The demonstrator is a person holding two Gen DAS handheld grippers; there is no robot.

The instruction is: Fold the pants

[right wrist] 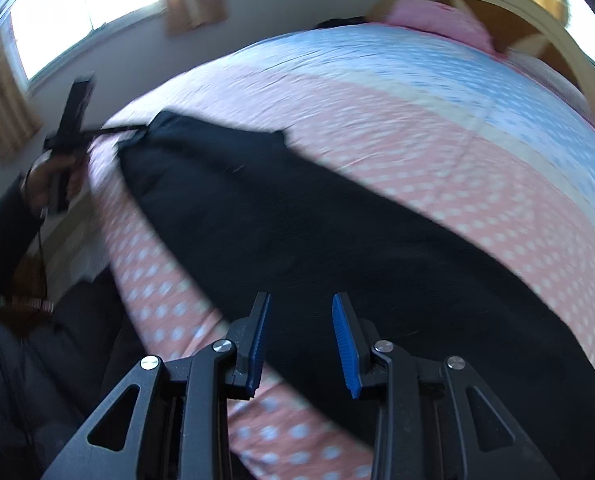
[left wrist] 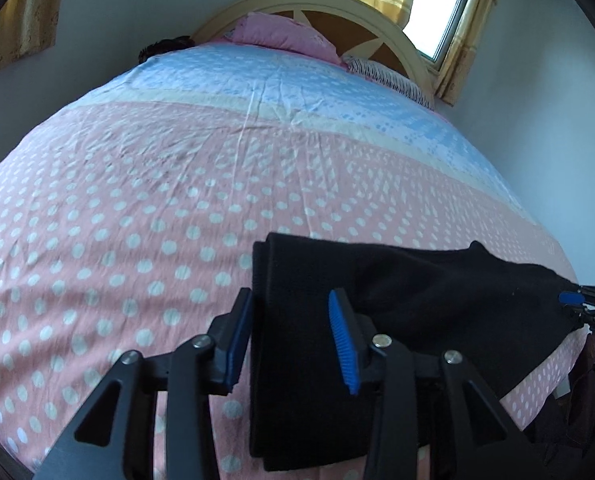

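Note:
Black pants (left wrist: 397, 312) lie lengthwise along the near edge of the bed, legs stacked. My left gripper (left wrist: 291, 340) is open, its blue pads on either side of one end of the pants, just above the cloth. In the right wrist view the pants (right wrist: 297, 220) stretch away to the far left. My right gripper (right wrist: 301, 344) is open over the other end, low above the cloth. The left gripper (right wrist: 73, 128) shows far off at the pants' other end, held by a hand. The right gripper's blue pad (left wrist: 571, 298) shows at the right edge of the left wrist view.
The bed has a pink polka-dot sheet (left wrist: 137, 208) with a blue band (left wrist: 297, 88) toward the headboard (left wrist: 337, 4). A pink pillow (left wrist: 285, 36) and a striped pillow (left wrist: 389, 76) lie at the head. Windows with yellow curtains (left wrist: 437, 8) sit behind. The right wrist view is motion-blurred.

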